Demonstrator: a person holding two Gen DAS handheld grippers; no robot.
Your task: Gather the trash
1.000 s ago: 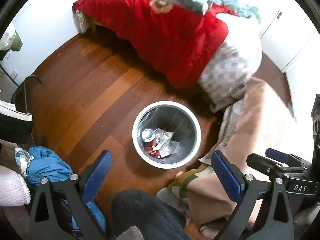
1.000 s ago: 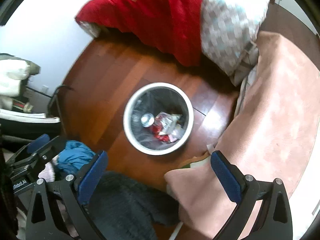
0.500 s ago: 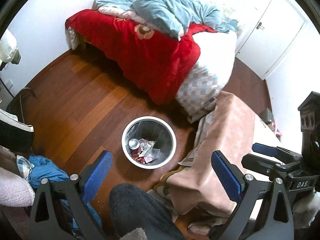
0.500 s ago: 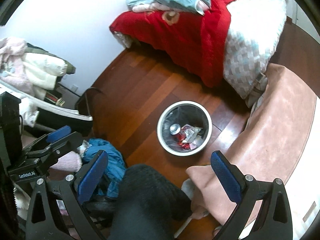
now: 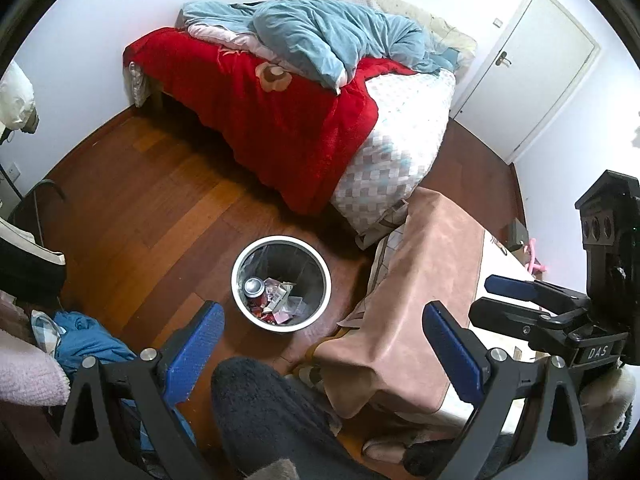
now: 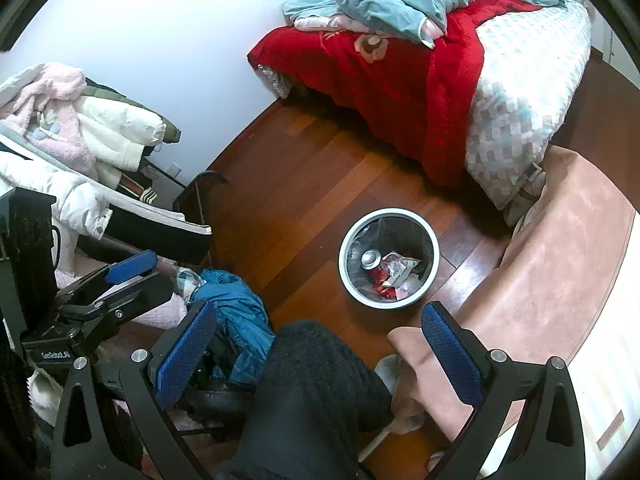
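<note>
Where the wooden floor (image 5: 132,216) lies bare between bed and worktop, the trash bin (image 5: 281,284) stands upright, its white rim round and its dark wall lined with a clear bag. Inside lie a silver-topped drink can (image 5: 253,286), toward the bin's left wall, and crumpled red and white wrappers (image 5: 280,304) touching it on the right. From the right wrist view the same bin (image 6: 388,258) shows the can (image 6: 370,258) and wrappers (image 6: 394,276) in the same arrangement.

Left hand-held gripper (image 5: 320,344): blue-padded fingers spread wide, nothing between them, held high above the floor with the bin just beyond the left fingertip. Right hand-held gripper (image 6: 318,344): fingers likewise spread wide and empty, the bin beyond and between the fingertips.

Surroundings: a pink cloth (image 5: 432,280) drapes the worktop's near edge, just right of the bin. A bed (image 5: 400,148) with a red blanket (image 5: 280,120) and a rumpled blue duvet (image 5: 320,36) fills the far side of the floor. A blue garment (image 6: 236,312) lies on the floor left of the bin, near piled clothes (image 6: 80,132). The holder's dark-trousered knee (image 6: 316,380) occupies the lower centre. A white door (image 5: 532,64) stands shut beyond the bed.
</note>
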